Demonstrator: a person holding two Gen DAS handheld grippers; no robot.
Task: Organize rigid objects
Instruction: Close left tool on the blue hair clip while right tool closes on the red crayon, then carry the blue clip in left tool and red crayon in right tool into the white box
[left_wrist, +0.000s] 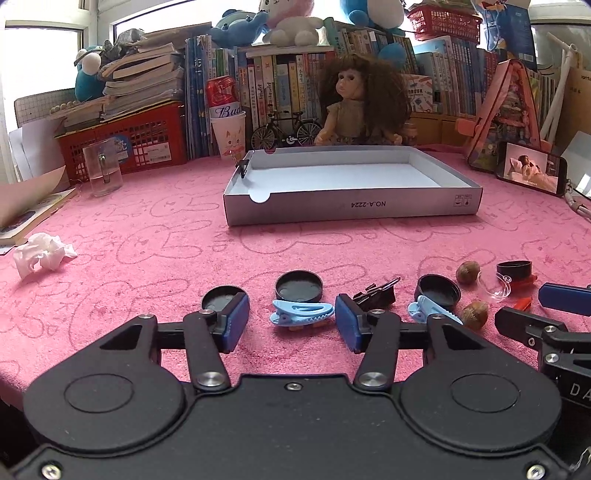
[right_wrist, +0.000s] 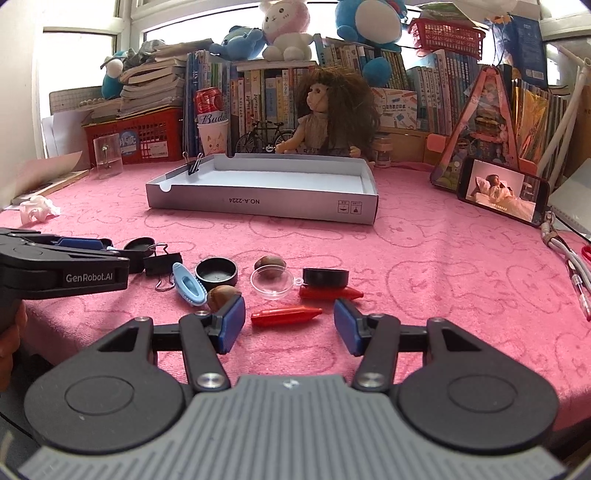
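Note:
My left gripper (left_wrist: 291, 321) is open low over the pink cloth, and a light blue hair clip (left_wrist: 301, 312) lies between its fingers untouched. Around it lie black round lids (left_wrist: 299, 286), a black binder clip (left_wrist: 375, 291), a second blue clip (left_wrist: 430, 312) and two nuts (left_wrist: 474, 314). My right gripper (right_wrist: 290, 321) is open too, with a red crayon (right_wrist: 284, 315) lying between its fingers. Beyond it are another red crayon (right_wrist: 330, 293), a black cap (right_wrist: 325, 277) and a clear plastic dome (right_wrist: 271, 282). The grey cardboard box (left_wrist: 351, 208) stands farther back, a binder clip (left_wrist: 243, 166) on its left wall.
A clear glass (left_wrist: 102, 171) and a crumpled tissue (left_wrist: 42, 254) sit at the left. A phone (right_wrist: 502, 190) leans at the right, with pens (right_wrist: 580, 288) near the table's right edge. A doll (left_wrist: 351, 107), books and a red basket (left_wrist: 140, 140) line the back.

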